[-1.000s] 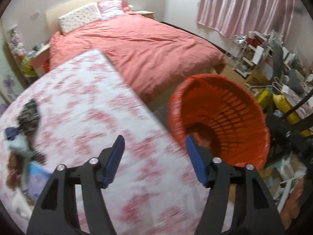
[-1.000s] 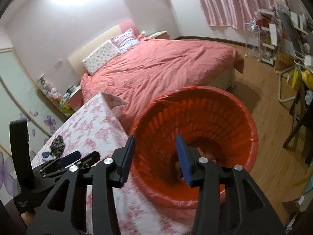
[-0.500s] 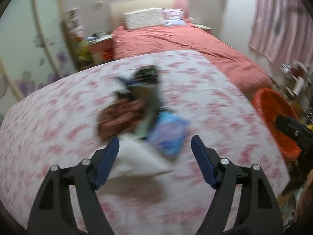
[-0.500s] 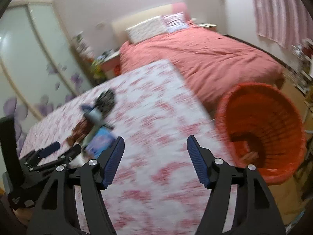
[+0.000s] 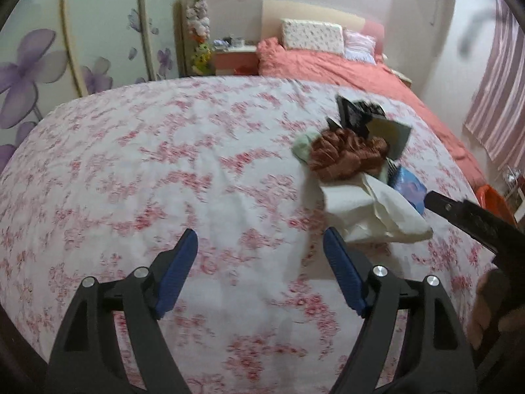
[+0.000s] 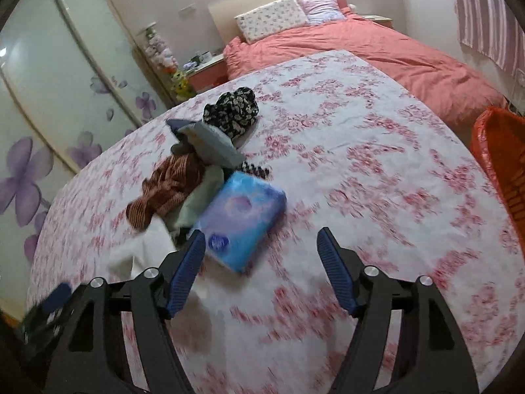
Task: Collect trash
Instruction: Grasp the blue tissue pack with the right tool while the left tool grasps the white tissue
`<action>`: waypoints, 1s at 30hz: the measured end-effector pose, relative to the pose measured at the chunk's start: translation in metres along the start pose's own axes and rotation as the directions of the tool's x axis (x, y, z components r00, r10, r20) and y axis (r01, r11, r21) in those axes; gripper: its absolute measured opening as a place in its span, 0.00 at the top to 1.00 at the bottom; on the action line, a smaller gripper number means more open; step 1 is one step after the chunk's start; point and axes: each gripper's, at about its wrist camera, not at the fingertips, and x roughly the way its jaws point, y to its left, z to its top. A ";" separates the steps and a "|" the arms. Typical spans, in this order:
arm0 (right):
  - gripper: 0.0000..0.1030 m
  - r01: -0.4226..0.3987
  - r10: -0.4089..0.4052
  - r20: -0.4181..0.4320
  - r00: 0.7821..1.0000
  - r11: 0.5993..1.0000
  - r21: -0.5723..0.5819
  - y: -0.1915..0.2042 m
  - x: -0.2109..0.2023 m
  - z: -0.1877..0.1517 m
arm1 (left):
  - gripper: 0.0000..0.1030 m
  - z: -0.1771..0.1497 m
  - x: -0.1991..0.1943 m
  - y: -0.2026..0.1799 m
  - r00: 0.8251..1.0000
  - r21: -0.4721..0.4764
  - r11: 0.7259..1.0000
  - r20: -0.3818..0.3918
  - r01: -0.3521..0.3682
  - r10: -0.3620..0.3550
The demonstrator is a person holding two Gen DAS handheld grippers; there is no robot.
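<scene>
Orange plastic, the trash basket (image 6: 498, 170), now sits only at the far right edge of the right wrist view, where a second ago it filled both cameras; both grippers have swung away from it and back over the flowered tablecloth (image 5: 137, 170). That reads as one drop-off finished and a fresh pick about to start, so the task is partway through, with a good deal of litter left.

Everything remaining lies in one pile (image 6: 203, 177) well to the left of the basket. At the pile's near edge is a blue packet (image 6: 242, 220), with a rust-brown cloth (image 6: 167, 190) just beside it on the side away from the basket, a grey pouch (image 6: 213, 144) behind, and a black patterned bundle (image 6: 233, 111) furthest back. A white paper sheet (image 5: 370, 210) spreads from under the pile toward the cameras.

The right gripper (image 6: 259, 252) is spread wide and holds nothing; its left finger hovers close to the blue packet's near corner, though contact cannot be confirmed. The left gripper (image 5: 259, 252) is equally wide apart and empty, above bare cloth beside the pile, its right finger near the white paper's edge. The blue packet looks the likeliest next pick
</scene>
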 end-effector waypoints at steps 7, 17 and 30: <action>0.27 0.054 -0.054 -0.044 0.998 0.999 0.006 0.022 0.022 0.009 | 0.24 -0.003 0.001 0.016 1.000 -0.071 0.997 -0.015 0.010 -0.011; 0.39 0.108 -0.116 -0.050 0.992 0.986 -0.129 0.020 0.028 -0.001 | 0.24 -0.001 0.003 0.004 0.999 -0.057 0.998 -0.025 0.025 -0.026; 0.31 0.122 -0.124 -0.019 0.992 0.989 -0.077 -0.036 0.008 0.003 | 0.13 0.010 0.016 -0.058 0.992 -0.016 0.992 -0.035 0.123 -0.124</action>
